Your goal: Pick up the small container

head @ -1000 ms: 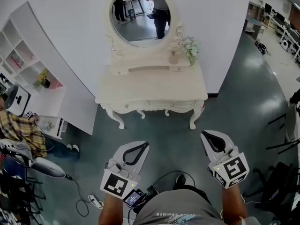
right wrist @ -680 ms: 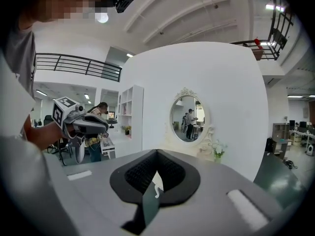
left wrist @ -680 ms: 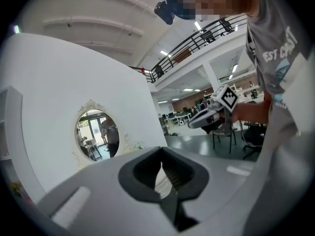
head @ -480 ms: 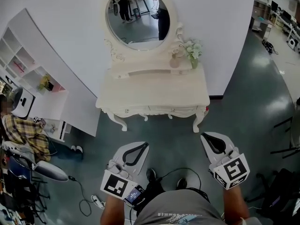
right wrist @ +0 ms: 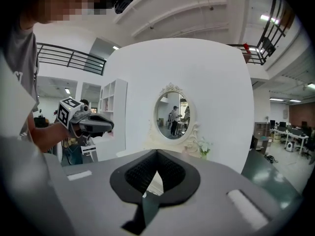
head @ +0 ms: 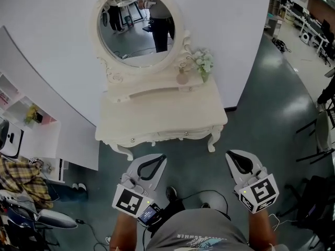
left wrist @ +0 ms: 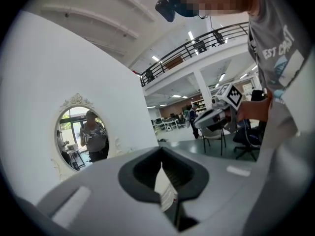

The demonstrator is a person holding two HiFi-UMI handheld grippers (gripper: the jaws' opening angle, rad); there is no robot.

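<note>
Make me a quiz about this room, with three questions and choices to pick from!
1. Where are the flowers?
A. On the floor
B. On the dressing table, right of the mirror
C. On a chair

2. What colour is the dressing table?
A. Black
B. Red
C. Cream white

3. How is the right gripper?
A. Shut and empty
B. Wide open
C. Shut on a cup

Answers:
1 B: the flowers stand on the table's raised shelf, just right of the mirror's frame.
2 C: its top, drawers and curly legs are all cream white.
3 A: in the right gripper view the jaws meet at the tips with nothing between them.
</note>
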